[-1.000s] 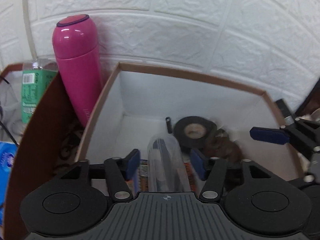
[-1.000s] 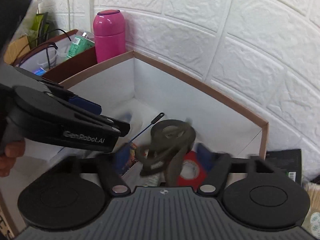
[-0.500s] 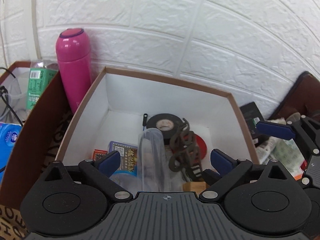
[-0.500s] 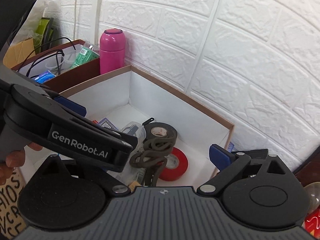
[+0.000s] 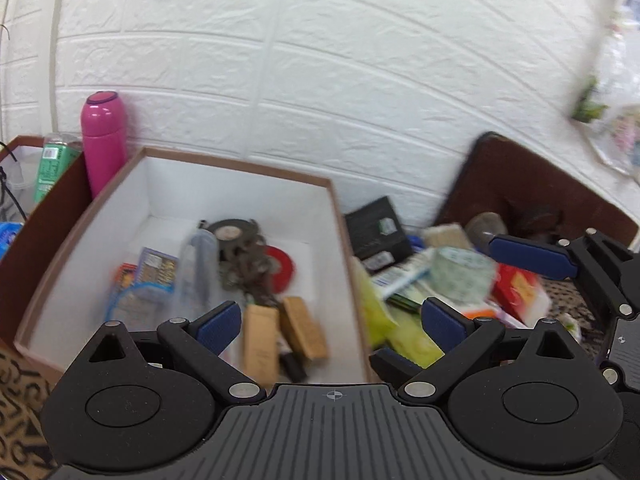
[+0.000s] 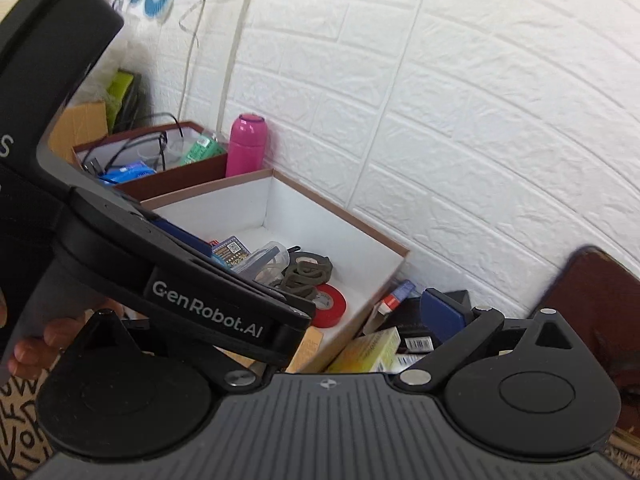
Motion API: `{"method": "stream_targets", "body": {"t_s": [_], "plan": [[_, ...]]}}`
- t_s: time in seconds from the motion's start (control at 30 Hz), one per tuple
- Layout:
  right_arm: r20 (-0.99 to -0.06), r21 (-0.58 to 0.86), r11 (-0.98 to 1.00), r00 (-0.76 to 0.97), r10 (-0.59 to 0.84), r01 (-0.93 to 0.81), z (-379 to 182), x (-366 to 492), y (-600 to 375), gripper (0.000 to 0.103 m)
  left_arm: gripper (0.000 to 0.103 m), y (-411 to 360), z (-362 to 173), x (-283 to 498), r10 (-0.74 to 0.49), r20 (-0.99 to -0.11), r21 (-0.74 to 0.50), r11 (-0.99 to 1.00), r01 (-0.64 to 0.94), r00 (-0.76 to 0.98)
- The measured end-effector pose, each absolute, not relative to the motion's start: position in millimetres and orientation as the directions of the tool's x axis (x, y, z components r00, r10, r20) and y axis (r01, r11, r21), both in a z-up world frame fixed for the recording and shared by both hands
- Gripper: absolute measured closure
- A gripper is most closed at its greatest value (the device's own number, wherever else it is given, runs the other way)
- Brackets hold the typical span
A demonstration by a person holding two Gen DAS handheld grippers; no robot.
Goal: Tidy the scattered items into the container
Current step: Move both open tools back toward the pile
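The white box with a brown rim (image 5: 335, 216) (image 6: 360, 232) holds a black tape roll (image 5: 228, 232), a red tape roll (image 5: 282, 268) (image 6: 332, 304), a clear plastic case (image 5: 196, 268), a dark strap (image 6: 308, 276), card packs and wooden blocks (image 5: 260, 336). My left gripper (image 5: 332, 320) is open and empty above the box's near right side. My right gripper (image 6: 320, 320) is open and empty; its left finger is hidden behind the left gripper's body. Scattered items lie right of the box: a patterned tape roll (image 5: 460, 272), a yellow pack (image 6: 372, 348), a black box (image 5: 376, 228).
A pink bottle (image 5: 103, 140) (image 6: 246, 144) stands against the white brick wall behind the box. A brown box (image 6: 160, 168) with cables and a green bottle (image 5: 52, 164) is to the left. A dark brown object (image 5: 532, 188) stands at the right.
Both grippers have opened, let go of the clear case and the dark strap in the box, and pulled back up and to the right.
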State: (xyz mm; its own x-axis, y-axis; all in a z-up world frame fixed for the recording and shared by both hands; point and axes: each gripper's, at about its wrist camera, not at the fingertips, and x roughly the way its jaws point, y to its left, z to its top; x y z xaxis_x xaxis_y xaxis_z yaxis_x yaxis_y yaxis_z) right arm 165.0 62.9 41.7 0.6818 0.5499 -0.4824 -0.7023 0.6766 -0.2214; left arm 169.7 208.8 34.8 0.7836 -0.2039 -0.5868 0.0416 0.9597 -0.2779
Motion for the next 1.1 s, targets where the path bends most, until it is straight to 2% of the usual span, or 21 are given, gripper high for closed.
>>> {"method": "stream_targets", "body": {"t_s": [0.13,0.23,0.5,0.63,0.87,1.1], "plan": [[-0.448,-0.084,0.723,0.673,0.588,-0.686,12,128,11,0.001,0.0,168,6,128,-0.232,-0.553,-0.255,0.961,0.103,0.8],[-0.446,-0.099,0.775,0.724,0.526,-0.625,-22,104,-17,0.001,0.0,138,-23,106,-0.236,-0.55,-0.225,0.966,0.13,0.801],[-0.499,-0.112,0.864,0.78,0.378,-0.491,-88,82,-70,0.001,0.0,88,-82,87,-0.308,-0.578,-0.256,0.948,0.191,0.755],[-0.518,-0.132,0.904,0.805,0.287,-0.407,-105,93,-90,0.001,0.002,72,-84,100,-0.31,-0.577,-0.215,0.95,0.225,0.756],[-0.516,-0.078,0.939,0.82,0.249,-0.334,-119,114,-113,0.004,0.005,50,-81,131,-0.306,-0.563,-0.168,0.952,0.256,0.768],[-0.502,-0.067,0.938,0.824,0.263,-0.34,-122,143,-117,0.016,0.012,39,-78,167,-0.31,-0.55,-0.14,0.95,0.28,0.775]]}}
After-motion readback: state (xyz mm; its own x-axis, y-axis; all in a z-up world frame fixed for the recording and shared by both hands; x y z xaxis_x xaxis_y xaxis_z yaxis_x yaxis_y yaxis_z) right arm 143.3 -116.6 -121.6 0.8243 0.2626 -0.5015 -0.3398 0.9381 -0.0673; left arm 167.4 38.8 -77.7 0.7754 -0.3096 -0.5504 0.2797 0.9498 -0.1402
